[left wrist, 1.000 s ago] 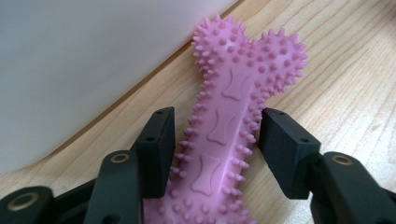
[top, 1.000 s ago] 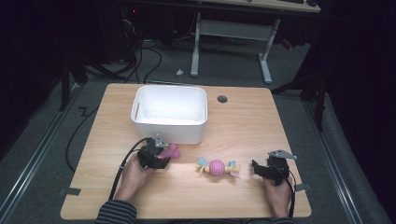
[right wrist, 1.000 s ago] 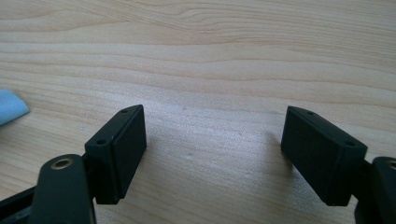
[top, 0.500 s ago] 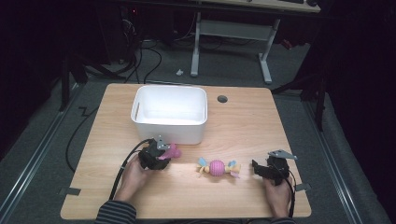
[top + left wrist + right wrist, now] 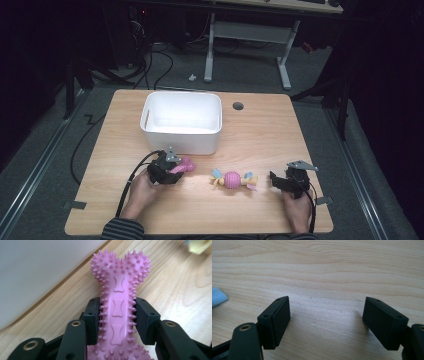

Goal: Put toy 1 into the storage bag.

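Left gripper (image 5: pixel 117 317): clamped on pink bone toy (image 5: pixel 119 302), near-left, just before white bin (image 5: pixel 182 121) | right gripper (image 5: pixel 325 322): wide, empty | done: grasp | left: lift, bin; ball toy (image 5: pixel 231 179) untouched on table (image 5: pixel 260 135)

Your bone toy (image 5: pixel 117 305) looks like soft pink rubber, matt and studded all over with small nubs. The claw (image 5: pixel 117 320) pads pressing it are matt black plastic, smooth-faced, and the bench (image 5: pixel 324 267) under you is pale wood with fine grain.
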Tool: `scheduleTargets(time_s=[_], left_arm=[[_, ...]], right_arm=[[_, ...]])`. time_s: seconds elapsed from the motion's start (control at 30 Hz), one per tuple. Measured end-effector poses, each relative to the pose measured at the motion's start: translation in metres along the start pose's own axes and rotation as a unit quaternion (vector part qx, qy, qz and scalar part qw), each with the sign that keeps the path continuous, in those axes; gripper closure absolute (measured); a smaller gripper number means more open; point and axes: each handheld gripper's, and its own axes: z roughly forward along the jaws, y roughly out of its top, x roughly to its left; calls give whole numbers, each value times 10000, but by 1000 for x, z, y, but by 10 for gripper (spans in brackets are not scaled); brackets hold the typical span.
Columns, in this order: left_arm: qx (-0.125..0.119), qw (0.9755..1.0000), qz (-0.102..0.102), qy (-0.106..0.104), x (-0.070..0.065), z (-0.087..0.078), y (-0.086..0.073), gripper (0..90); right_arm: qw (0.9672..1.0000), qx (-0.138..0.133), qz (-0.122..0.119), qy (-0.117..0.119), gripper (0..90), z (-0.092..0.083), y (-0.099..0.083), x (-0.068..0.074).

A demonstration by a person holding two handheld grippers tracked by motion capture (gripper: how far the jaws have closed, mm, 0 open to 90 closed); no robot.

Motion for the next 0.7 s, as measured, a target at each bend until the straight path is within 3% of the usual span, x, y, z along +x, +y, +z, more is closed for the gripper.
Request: scheduleTargets(time_s=[0.03, 0.17, 0.7], left_arm=[[-108, 9999, -46, -120, -1, -7, 0, 590], [-205, 9996, -33, -185, -4, -17, 0, 590], [-545, 9979, -175, -301, -8, -54, 2, 591]], right_arm=[[10000, -1, -1, -1, 221, 0, 0, 0], [10000, 0, -2, 0, 220, 0, 0, 0], [10000, -1, -7, 5, 221, 0, 0, 0]])
